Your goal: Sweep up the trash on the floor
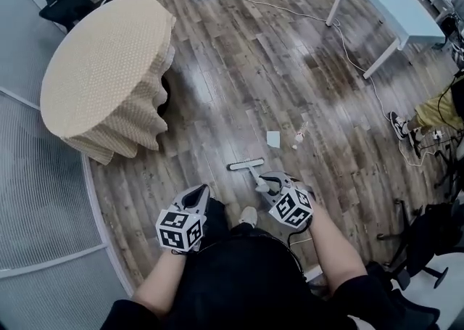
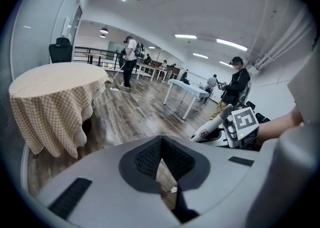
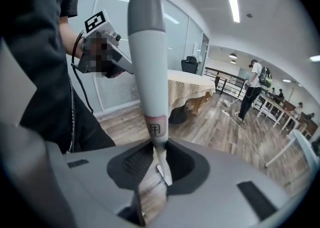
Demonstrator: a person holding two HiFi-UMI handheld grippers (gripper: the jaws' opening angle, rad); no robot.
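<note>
My right gripper (image 1: 267,182) is shut on the white broom handle (image 3: 147,61), which rises upright between its pads (image 3: 157,159). The broom head (image 1: 246,165) rests on the wood floor just ahead of my feet. Beyond the head lie a white scrap of paper (image 1: 273,138) and a small piece of trash (image 1: 298,136). My left gripper (image 1: 199,192) hovers to the left of the broom. Its jaws (image 2: 161,159) are shut and I see nothing held, only a sliver of floor. From the left gripper view, the right gripper (image 2: 243,124) and the handle (image 2: 207,131) appear at the right.
A round table with a checked cloth (image 1: 101,75) stands at the left beside a glass partition. A white table (image 1: 391,2) is at the far right, with a cable (image 1: 348,46) trailing over the floor. A seated person's shoe (image 1: 399,125) and a black chair (image 1: 428,249) are at the right.
</note>
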